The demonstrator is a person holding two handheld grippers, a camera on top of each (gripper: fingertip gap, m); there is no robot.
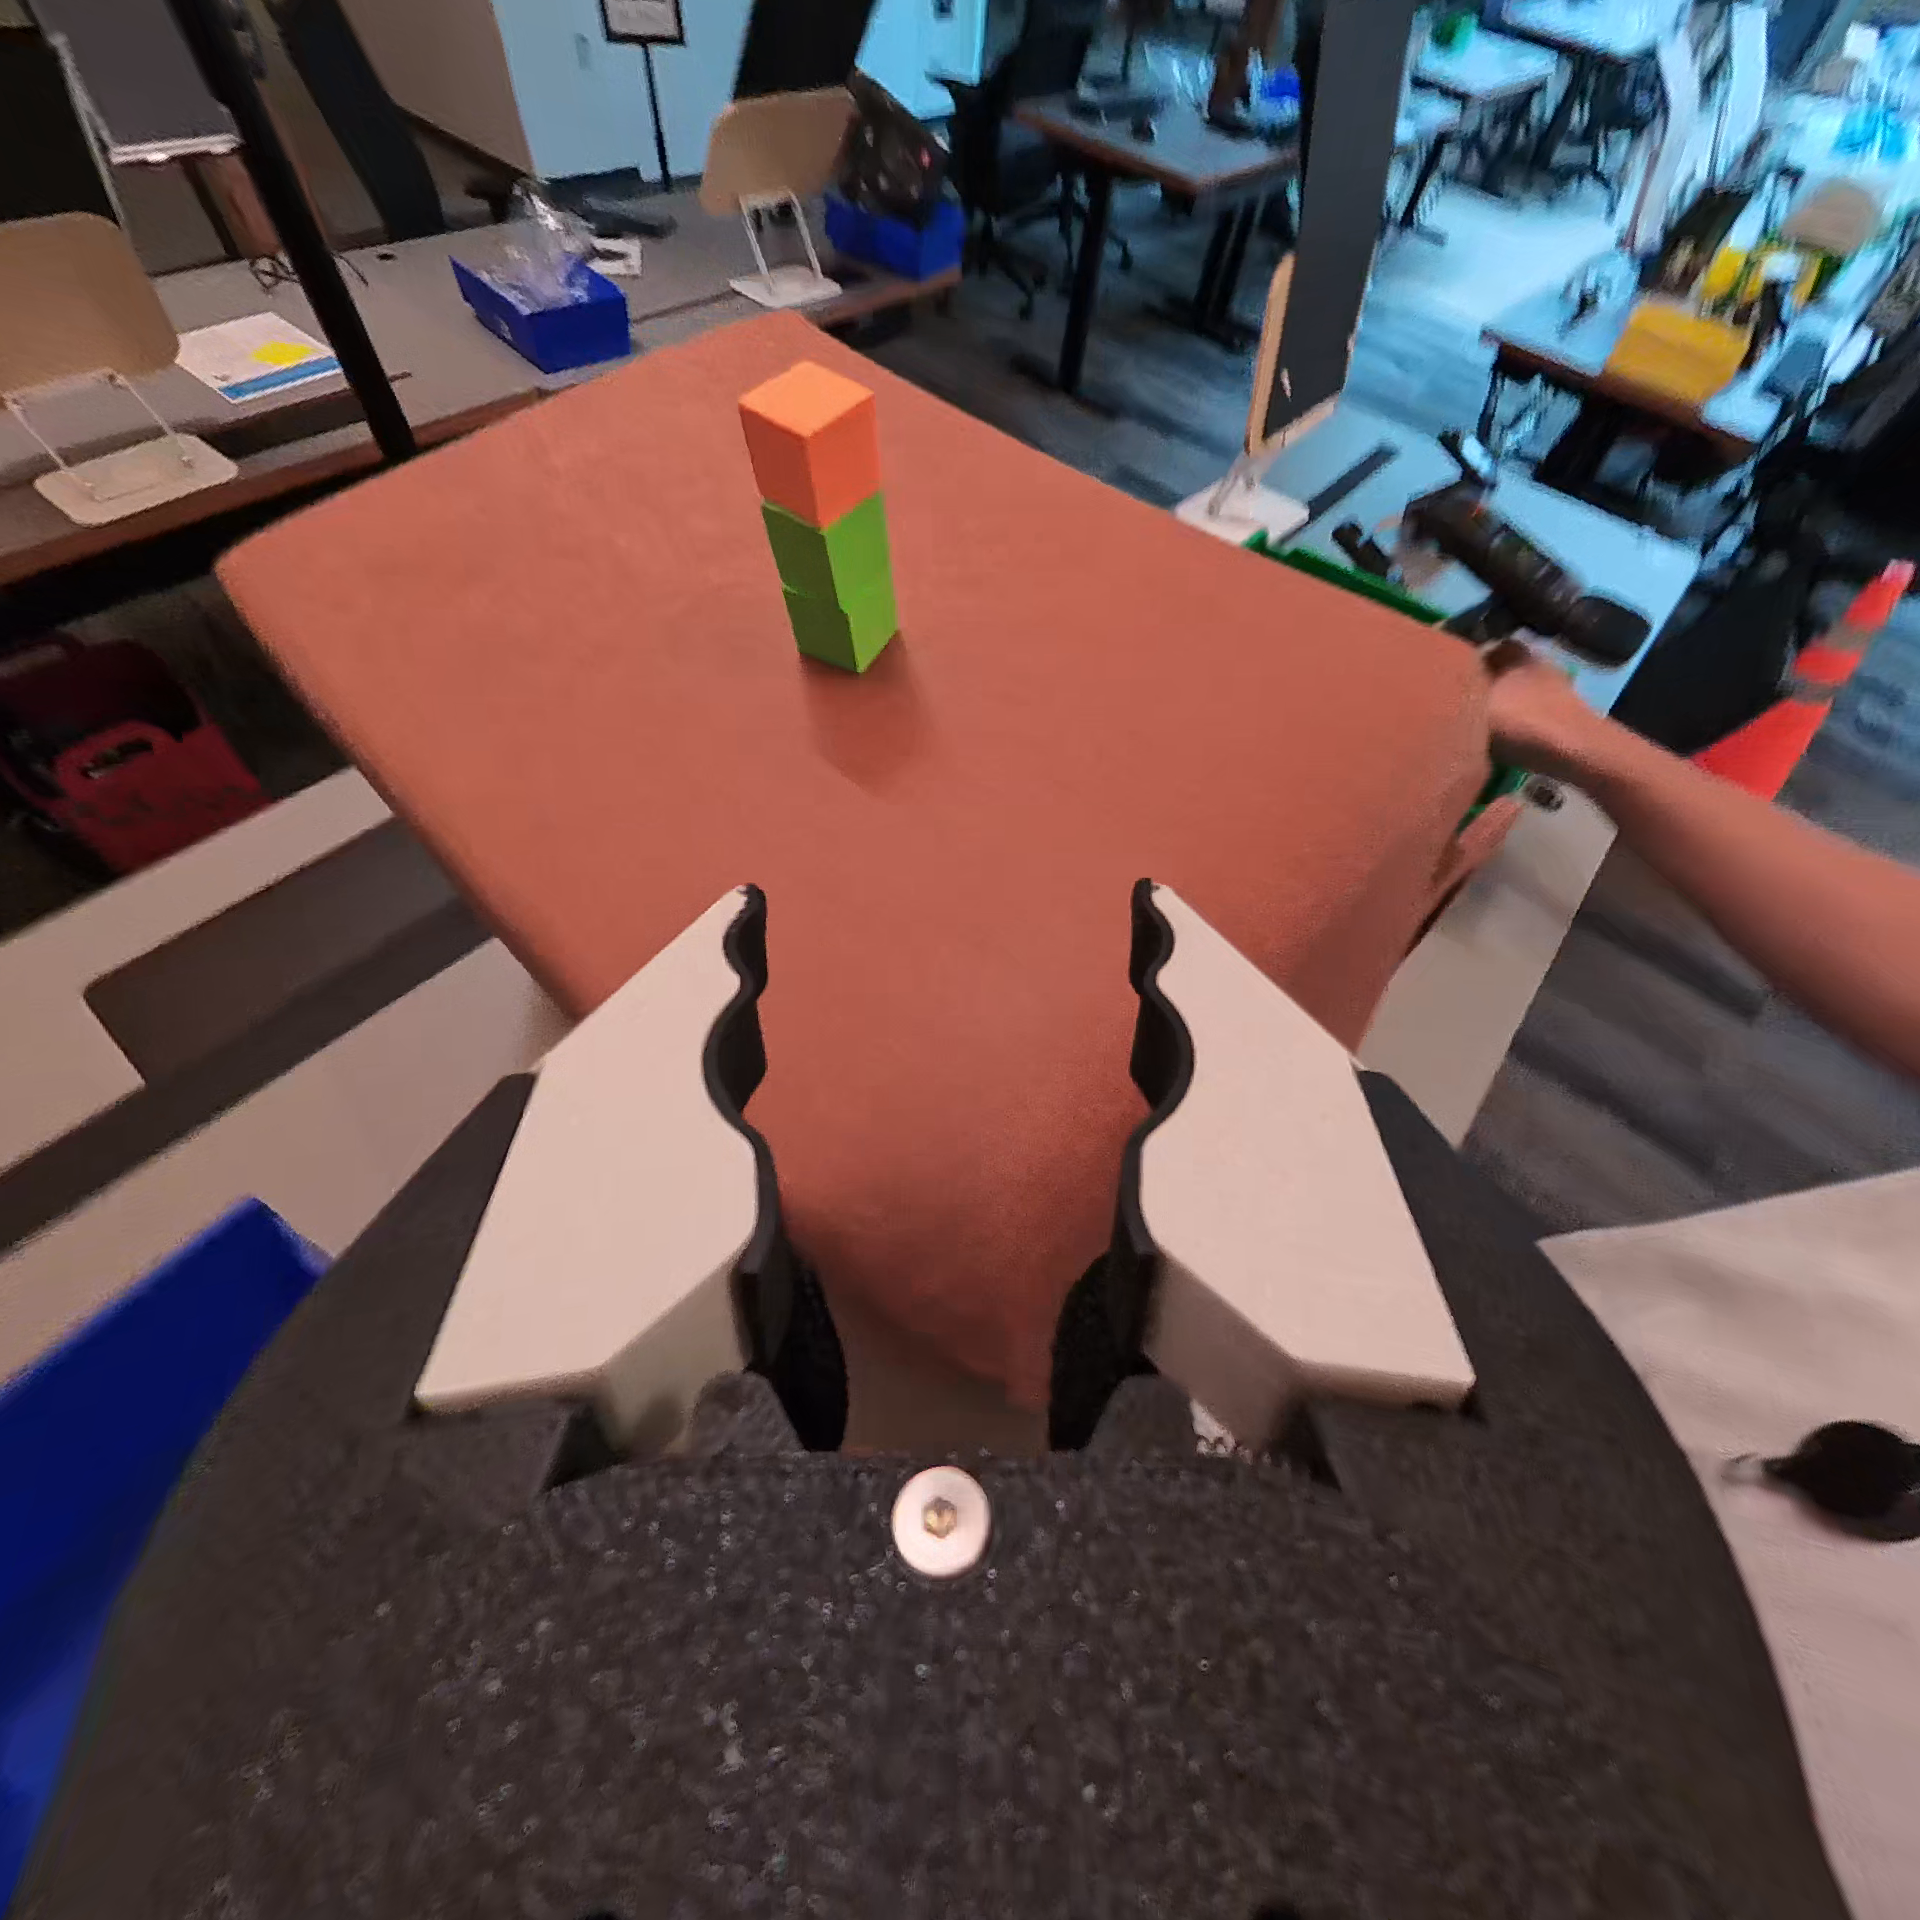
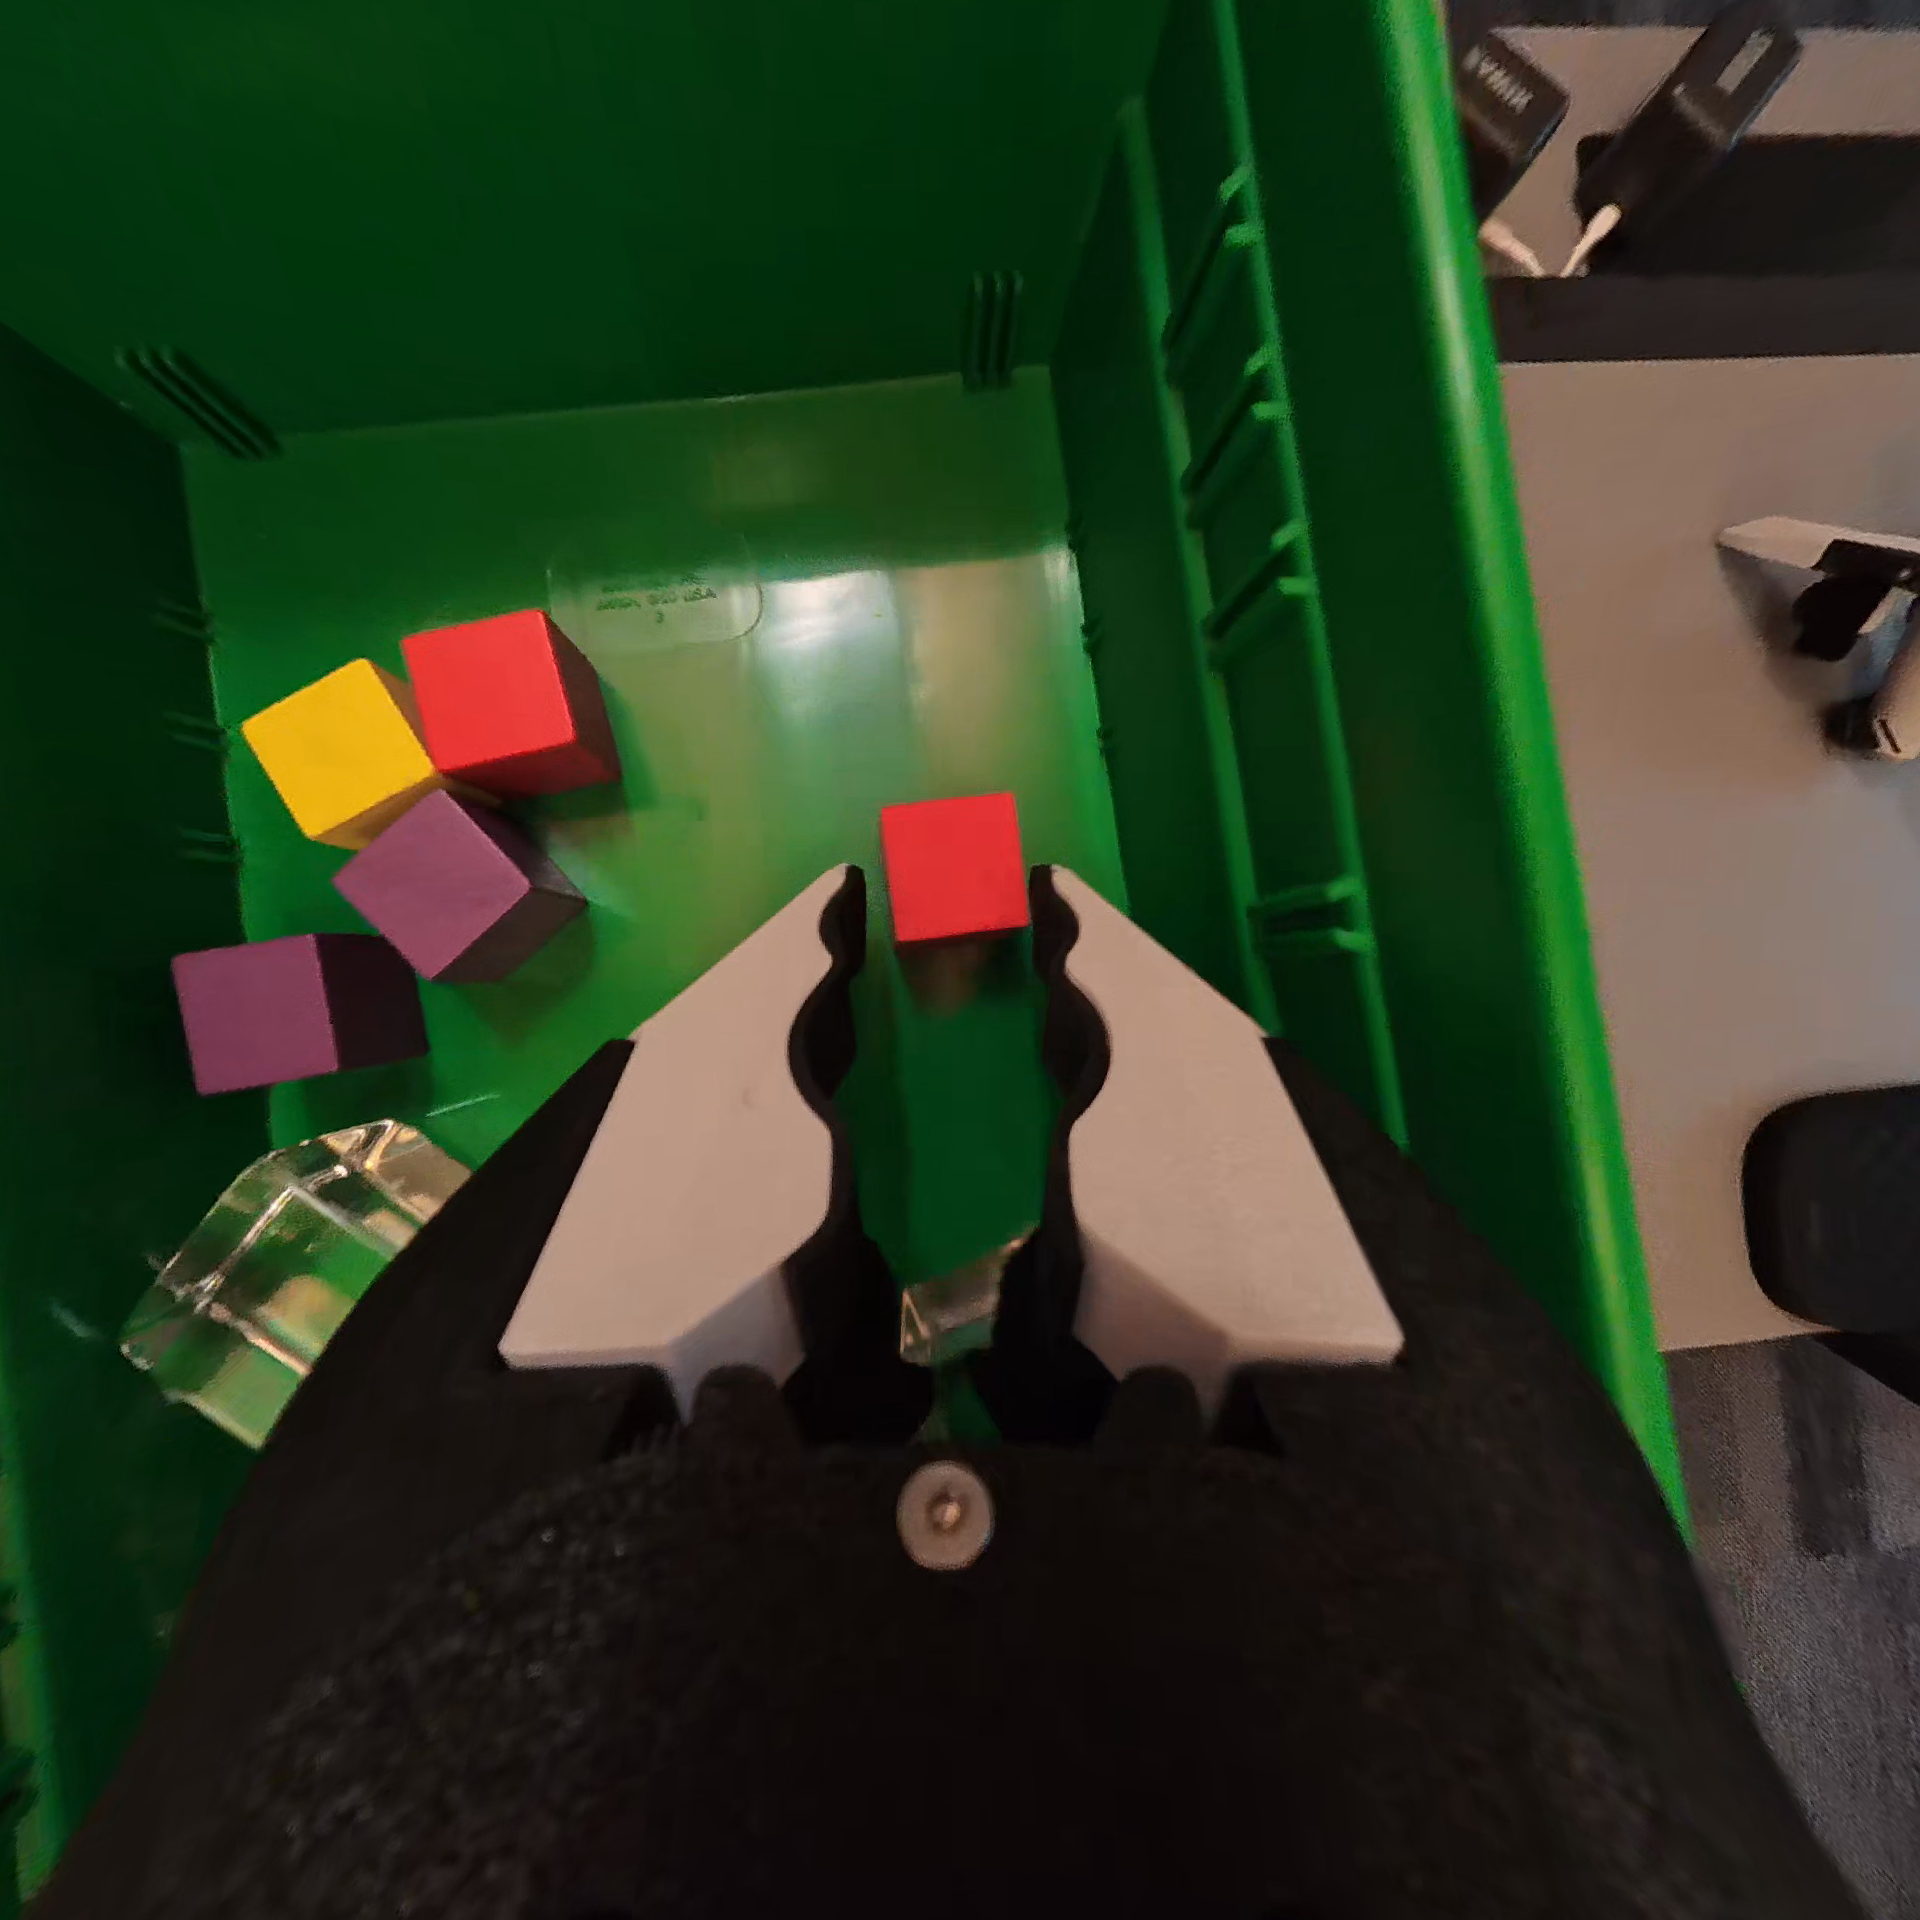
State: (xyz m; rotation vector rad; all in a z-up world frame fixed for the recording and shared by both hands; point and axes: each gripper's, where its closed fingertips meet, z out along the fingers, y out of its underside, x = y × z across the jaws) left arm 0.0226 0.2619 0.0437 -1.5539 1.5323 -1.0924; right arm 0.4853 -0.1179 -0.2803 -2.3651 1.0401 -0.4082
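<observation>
My right gripper (image 2: 951, 873) reaches down into a green bin (image 2: 1351, 623). Its jaws are partly closed on either side of a small red cube (image 2: 951, 862) on the bin floor, with a thin gap showing on each side. My left gripper (image 1: 948, 894) is open and empty, held above the near end of a brown-covered table (image 1: 623, 727). Farther along that table stands a stack of two green cubes (image 1: 836, 582) with an orange cube (image 1: 808, 442) on top.
The bin also holds another red cube (image 2: 499, 696), a yellow cube (image 2: 338, 748), two purple cubes (image 2: 436, 883) (image 2: 260, 1013) and a clear block (image 2: 270, 1268). A person's arm (image 1: 1714, 831) reaches right of the table. An orange cone (image 1: 1829, 675) stands beyond.
</observation>
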